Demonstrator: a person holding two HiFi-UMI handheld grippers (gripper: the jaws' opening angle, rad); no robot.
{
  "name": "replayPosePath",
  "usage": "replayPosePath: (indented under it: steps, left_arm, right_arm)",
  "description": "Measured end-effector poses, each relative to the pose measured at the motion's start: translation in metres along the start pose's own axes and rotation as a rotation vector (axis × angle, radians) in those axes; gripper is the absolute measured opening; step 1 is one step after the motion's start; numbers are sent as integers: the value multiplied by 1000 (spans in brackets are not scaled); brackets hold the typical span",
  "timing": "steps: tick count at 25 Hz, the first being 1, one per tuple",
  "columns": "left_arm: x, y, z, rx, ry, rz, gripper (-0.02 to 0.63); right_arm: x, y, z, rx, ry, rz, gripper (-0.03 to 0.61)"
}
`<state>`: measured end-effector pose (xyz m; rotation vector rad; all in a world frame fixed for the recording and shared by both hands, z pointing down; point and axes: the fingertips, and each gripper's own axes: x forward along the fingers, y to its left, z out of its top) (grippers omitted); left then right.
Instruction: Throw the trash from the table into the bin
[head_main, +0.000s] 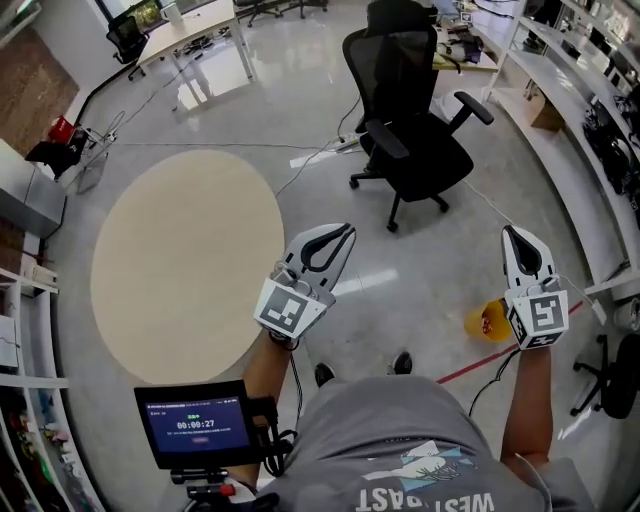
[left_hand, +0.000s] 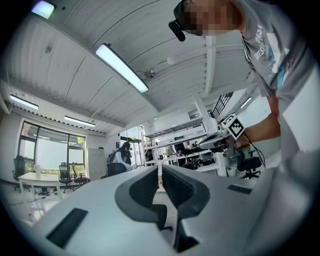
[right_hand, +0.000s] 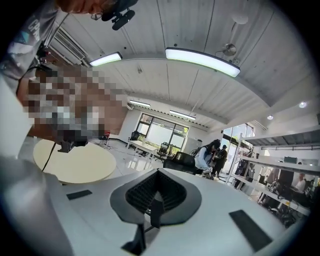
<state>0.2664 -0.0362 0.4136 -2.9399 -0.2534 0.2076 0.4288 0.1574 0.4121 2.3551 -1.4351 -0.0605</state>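
Observation:
The round beige table (head_main: 185, 265) lies to my left with a bare top; it also shows at the left of the right gripper view (right_hand: 75, 162). No trash is visible on it or in either gripper. My left gripper (head_main: 345, 233) hangs over the floor just right of the table, its jaws a narrow gap apart with nothing between them (left_hand: 160, 172). The right gripper (head_main: 513, 232) is held out over the floor farther right, shut and empty (right_hand: 157, 172). A small yellow-orange container (head_main: 487, 322) sits on the floor just left of the right gripper's marker cube.
A black office chair (head_main: 415, 140) stands on the floor ahead of both grippers. Shelving and desks (head_main: 590, 110) line the right wall. A small screen (head_main: 195, 425) sits at the person's left hip. A red line (head_main: 480, 365) crosses the floor. People (right_hand: 210, 155) stand far off.

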Motion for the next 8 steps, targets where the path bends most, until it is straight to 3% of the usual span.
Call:
replayPosePath:
  steps: [8]
  left_arm:
    - [-90,63,15,7,-19,53,66]
  right_arm:
    - [31,89,58,-27,-12,44,6]
